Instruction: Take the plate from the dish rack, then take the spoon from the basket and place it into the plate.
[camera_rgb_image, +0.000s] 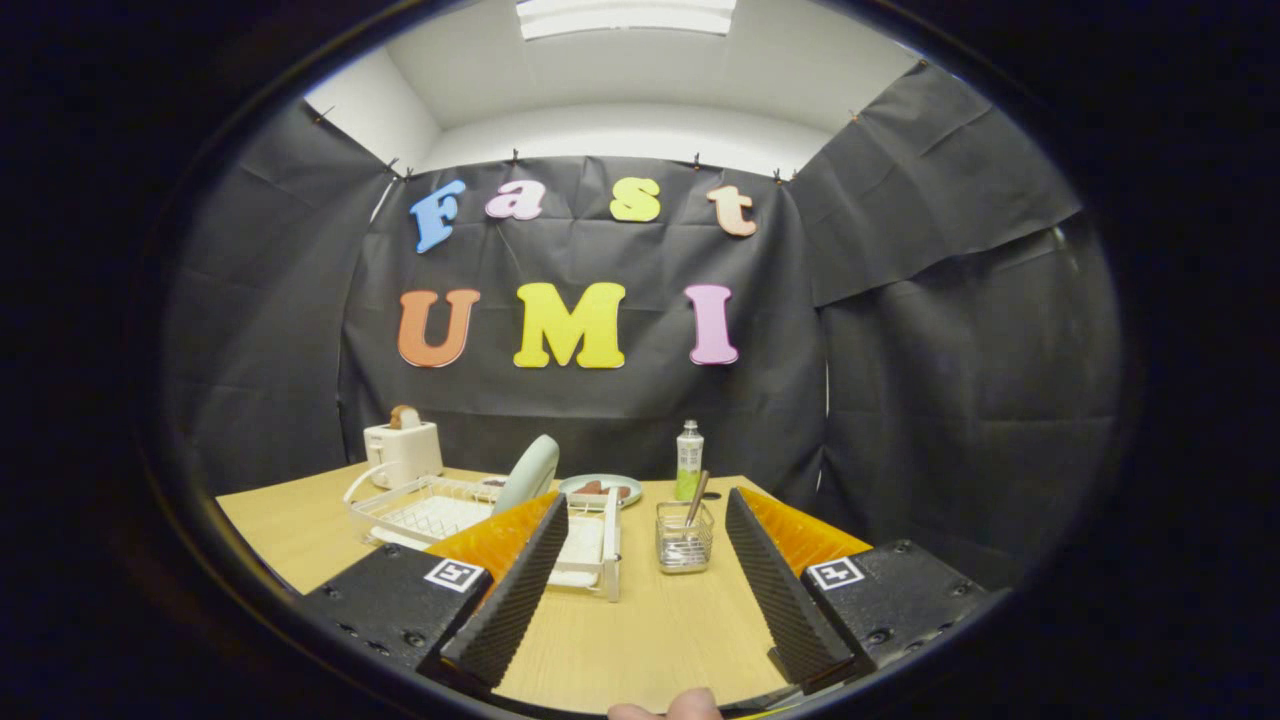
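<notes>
Toaster (403, 450) stands far left on the desk (640, 640), then the dish rack (440, 515) with the plate (528, 472) upright in it. Further right, the basket (685, 540) holds the spoon (696, 500), just beyond the gripper (647, 515), whose jaws are wide open, holding nothing.

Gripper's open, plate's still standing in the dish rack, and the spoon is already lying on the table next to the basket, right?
Not quite. The spoon stands in the basket, not on the table, as the gripper view shows. The rest holds: the gripper is open and the plate stands upright in the dish rack.
</notes>
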